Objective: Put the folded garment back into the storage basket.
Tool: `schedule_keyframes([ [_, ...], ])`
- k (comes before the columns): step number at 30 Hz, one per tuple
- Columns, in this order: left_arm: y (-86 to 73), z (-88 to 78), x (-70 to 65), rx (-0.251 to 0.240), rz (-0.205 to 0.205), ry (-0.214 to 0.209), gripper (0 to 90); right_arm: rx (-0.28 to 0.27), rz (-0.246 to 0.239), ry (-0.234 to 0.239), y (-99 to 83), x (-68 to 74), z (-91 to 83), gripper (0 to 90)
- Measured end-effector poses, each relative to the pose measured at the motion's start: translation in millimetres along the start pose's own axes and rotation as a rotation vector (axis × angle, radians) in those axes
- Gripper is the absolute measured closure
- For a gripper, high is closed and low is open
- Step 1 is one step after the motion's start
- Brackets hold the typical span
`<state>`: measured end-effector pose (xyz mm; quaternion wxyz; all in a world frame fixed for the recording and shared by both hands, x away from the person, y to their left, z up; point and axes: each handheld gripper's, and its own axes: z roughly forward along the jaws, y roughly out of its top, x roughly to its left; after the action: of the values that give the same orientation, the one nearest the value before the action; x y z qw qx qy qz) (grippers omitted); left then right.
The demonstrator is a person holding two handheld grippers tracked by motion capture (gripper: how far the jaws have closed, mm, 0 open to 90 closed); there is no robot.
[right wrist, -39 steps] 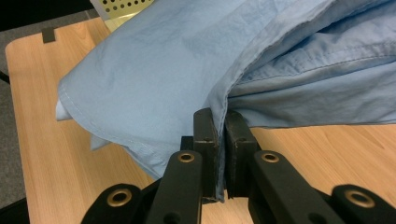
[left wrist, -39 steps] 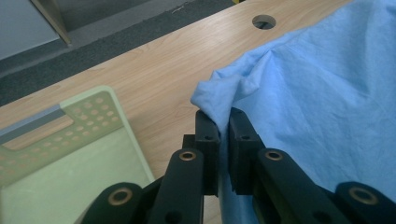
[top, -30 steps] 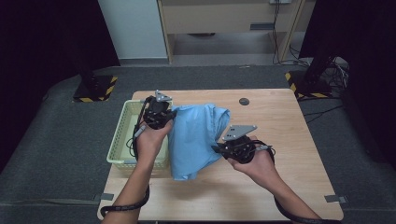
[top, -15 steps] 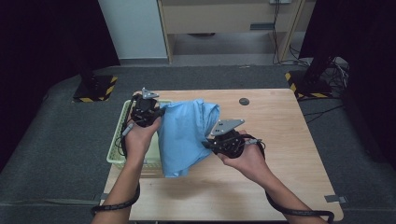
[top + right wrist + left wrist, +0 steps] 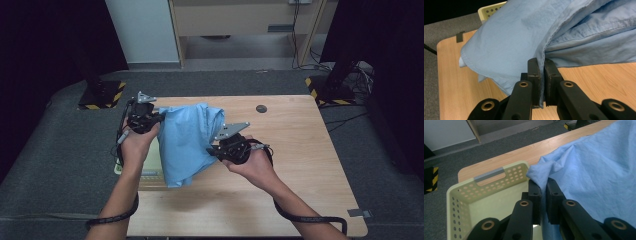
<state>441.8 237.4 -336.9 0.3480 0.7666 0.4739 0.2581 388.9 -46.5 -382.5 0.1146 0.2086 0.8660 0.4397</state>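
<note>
Two grippers, left gripper (image 5: 159, 120) and right gripper (image 5: 214, 148), clamp blue cloth (image 5: 187, 140) aloft above basket (image 5: 459, 202).

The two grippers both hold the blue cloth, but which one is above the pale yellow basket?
The left gripper: it holds the blue cloth right above the basket. The right gripper holds it above bare table.

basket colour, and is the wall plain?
Pale yellow-green basket, walls dotted with round holes, a grey strip at the handle; clearest in the left gripper view.

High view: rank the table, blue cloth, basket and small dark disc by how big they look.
1. Table
2. Cloth
3. Basket, though the cloth and a hand cover most of it, so its rank is unsure
4. Disc
</note>
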Motion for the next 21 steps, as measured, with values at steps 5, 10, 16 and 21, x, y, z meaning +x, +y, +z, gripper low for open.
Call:
schedule_keyframes([
  [5,0.1,-2.4,8.8,0.0,0.001,0.009,84.8,0.0,-0.003,0.003,8.8,0.3,6.2,85.6],
  [10,-2.9,-6.4,17.2,0.0,-0.003,0.012,84.7,-0.009,0.012,0.02,14.2,-1.1,13.1,85.6],
  [16,-1.7,-11.1,25.7,-0.004,-0.009,0.024,84.7,-0.007,0.014,0.034,19.6,0.3,20.3,85.6],
  [21,0.3,-12.3,30.7,-0.004,-0.02,0.03,84.8,-0.009,0.007,0.043,26.1,0.8,23.9,85.6],
])
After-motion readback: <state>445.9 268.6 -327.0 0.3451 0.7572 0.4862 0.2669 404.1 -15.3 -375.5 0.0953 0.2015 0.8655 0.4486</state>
